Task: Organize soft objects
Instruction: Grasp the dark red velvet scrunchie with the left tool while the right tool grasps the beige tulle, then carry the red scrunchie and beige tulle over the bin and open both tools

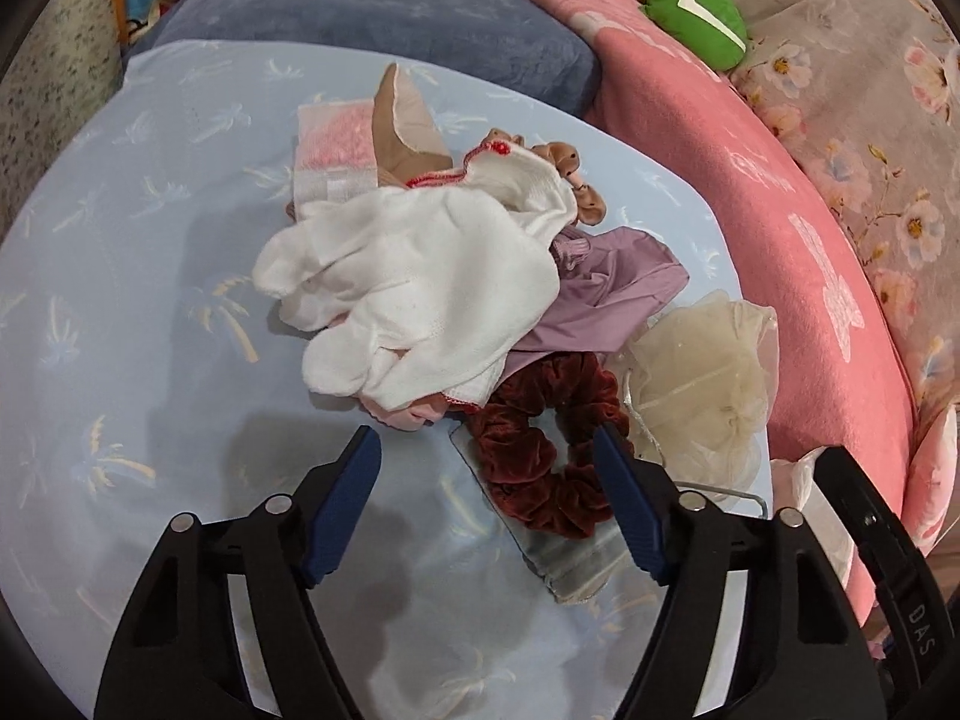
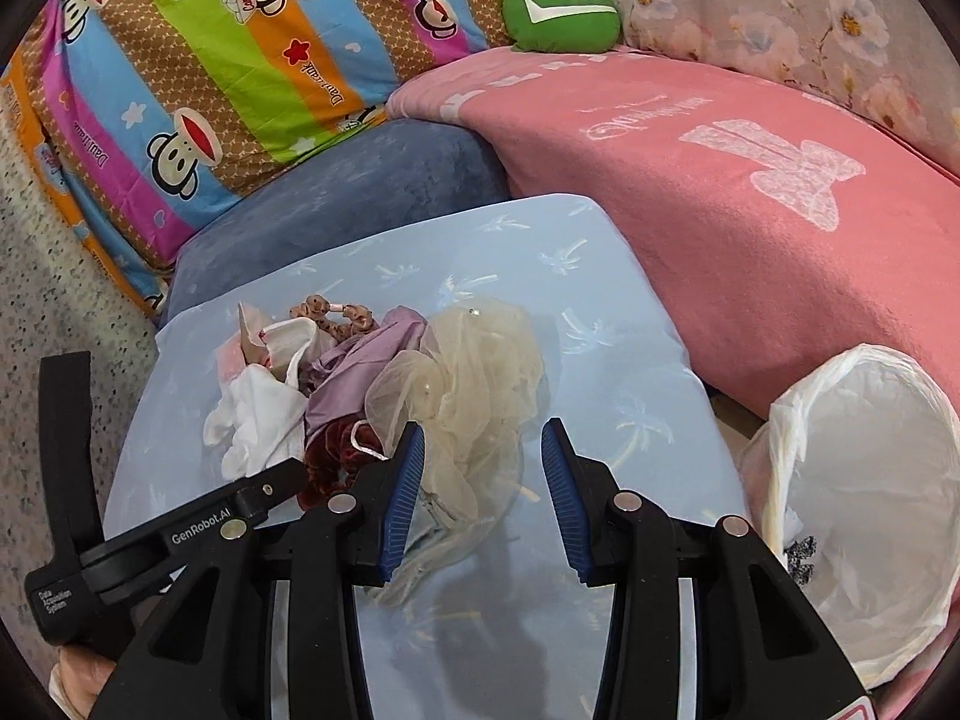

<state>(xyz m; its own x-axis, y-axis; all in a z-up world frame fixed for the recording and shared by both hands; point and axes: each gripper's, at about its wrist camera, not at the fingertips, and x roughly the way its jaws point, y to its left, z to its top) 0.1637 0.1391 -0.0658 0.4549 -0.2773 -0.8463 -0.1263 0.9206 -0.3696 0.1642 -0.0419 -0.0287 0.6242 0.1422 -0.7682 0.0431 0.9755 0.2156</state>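
Observation:
A heap of soft things lies on a light blue pillow (image 1: 150, 210). On top is a white glove (image 1: 408, 294); under it are a lilac cloth (image 1: 606, 288), a dark red velvet scrunchie (image 1: 540, 456), a cream organza scrunchie (image 1: 702, 372), a tan patterned scrunchie (image 1: 570, 180) and a pink-and-white pouch (image 1: 336, 150). My left gripper (image 1: 489, 438) is open just short of the red scrunchie, with nothing between its fingers. My right gripper (image 2: 483, 432) is open and empty beside the cream organza scrunchie (image 2: 468, 384), whose edge lies by the left fingertip. The white glove (image 2: 258, 420) and lilac cloth (image 2: 354, 378) lie further left.
A bin lined with a white bag (image 2: 864, 480) stands at the pillow's right. A pink blanket (image 2: 720, 210) and a blue cushion (image 2: 348, 192) border the pillow behind. A green plush (image 2: 561, 15) and a striped cartoon pillow (image 2: 210, 72) sit further back. A clear flat packet (image 1: 564, 558) lies under the red scrunchie.

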